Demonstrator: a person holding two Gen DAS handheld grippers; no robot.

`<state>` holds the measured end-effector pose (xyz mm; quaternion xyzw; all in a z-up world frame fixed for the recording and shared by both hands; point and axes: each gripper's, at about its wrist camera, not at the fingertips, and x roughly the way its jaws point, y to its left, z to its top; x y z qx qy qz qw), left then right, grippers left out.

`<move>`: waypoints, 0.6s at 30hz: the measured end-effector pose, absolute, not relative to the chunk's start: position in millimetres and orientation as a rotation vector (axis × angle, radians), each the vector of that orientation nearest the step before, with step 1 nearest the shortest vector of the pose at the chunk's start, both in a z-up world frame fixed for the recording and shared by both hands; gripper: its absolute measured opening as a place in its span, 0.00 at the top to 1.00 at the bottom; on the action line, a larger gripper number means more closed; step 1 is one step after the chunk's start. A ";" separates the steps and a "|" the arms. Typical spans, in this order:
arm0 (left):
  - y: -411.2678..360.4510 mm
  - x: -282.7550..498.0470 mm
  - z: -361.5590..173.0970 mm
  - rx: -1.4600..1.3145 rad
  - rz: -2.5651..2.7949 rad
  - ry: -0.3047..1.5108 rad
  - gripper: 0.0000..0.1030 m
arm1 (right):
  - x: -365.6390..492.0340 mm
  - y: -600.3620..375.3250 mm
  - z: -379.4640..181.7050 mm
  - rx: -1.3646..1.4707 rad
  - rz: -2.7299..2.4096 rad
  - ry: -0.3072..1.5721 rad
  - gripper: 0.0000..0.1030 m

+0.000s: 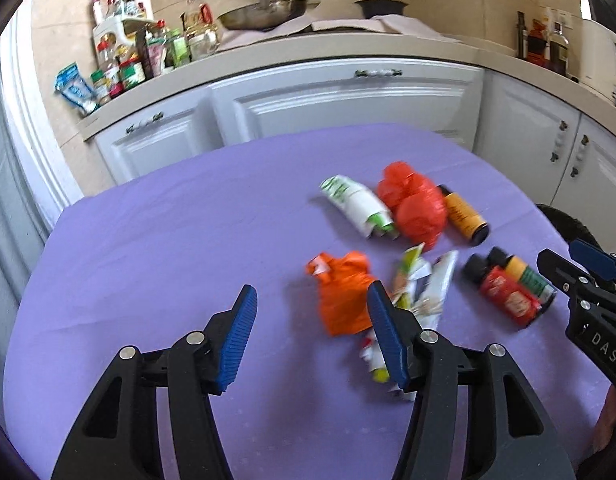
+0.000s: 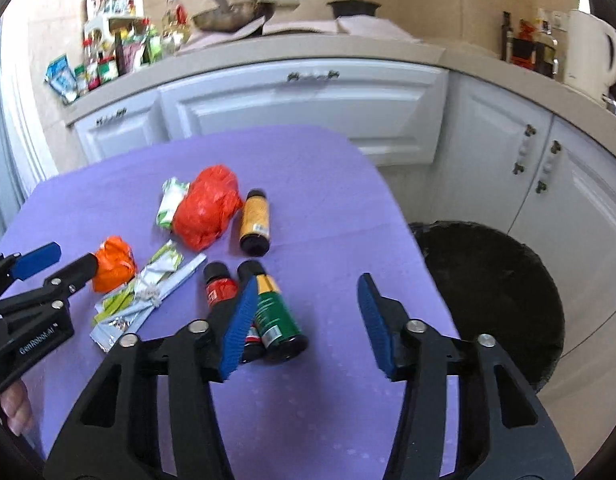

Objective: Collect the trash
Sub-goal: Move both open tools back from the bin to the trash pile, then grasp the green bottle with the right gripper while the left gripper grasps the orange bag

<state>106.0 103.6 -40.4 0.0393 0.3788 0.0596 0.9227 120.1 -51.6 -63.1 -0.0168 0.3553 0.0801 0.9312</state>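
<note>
1. Several pieces of litter lay on the purple table, spread from its middle toward three o'clock in the left wrist view, with the black bin on the floor just off the table's right edge.
2. Leftmost, the orange bag sat crumpled; it looked soft and nearly weightless, likely to squash flat, so a pinch on a bunched fold would suit it best.
3. Next, the flat wrappers lay touching the orange bag at its three o'clock; thin and probably slick, they would be hard to lift off the cloth except by a raised edge.
4. At twelve o'clock from those, the white tube and red bag lay touching; the tube seemed semi-stiff and graspable across its middle, the bag soft.
5. Further right, the yellow bottle, red bottle and green bottle lay on their sides; rigid, smooth and prone to rolling, they called for a grip across the body.
6. Left gripper hung tilted downward over bare cloth, jaws spread and empty, its right finger in front of the orange bag's edge.
7. Right gripper pointed down likewise at the near right part of the table, jaws apart, nothing pinched; the green bottle lay between them beyond the tips, near the left pad.
</note>
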 end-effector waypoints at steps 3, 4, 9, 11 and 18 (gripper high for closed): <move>108.3 104.7 -43.6 0.074 0.124 0.783 0.45 | 124.9 -49.7 -67.5 -0.041 0.169 0.762 0.57; 109.5 103.4 -44.6 0.073 0.120 0.785 0.45 | 126.1 -49.8 -69.1 -0.043 0.174 0.772 0.60; 108.1 104.8 -46.2 0.071 0.081 0.787 0.45 | 132.4 -47.4 -75.9 -0.053 0.191 0.817 0.66; 106.2 105.6 -47.3 0.068 0.062 0.791 0.45 | 134.5 -46.0 -77.9 -0.054 0.200 0.830 0.68; 104.3 105.3 -47.2 0.061 0.003 0.810 0.45 | 135.4 -43.8 -79.0 -0.069 0.209 0.835 0.74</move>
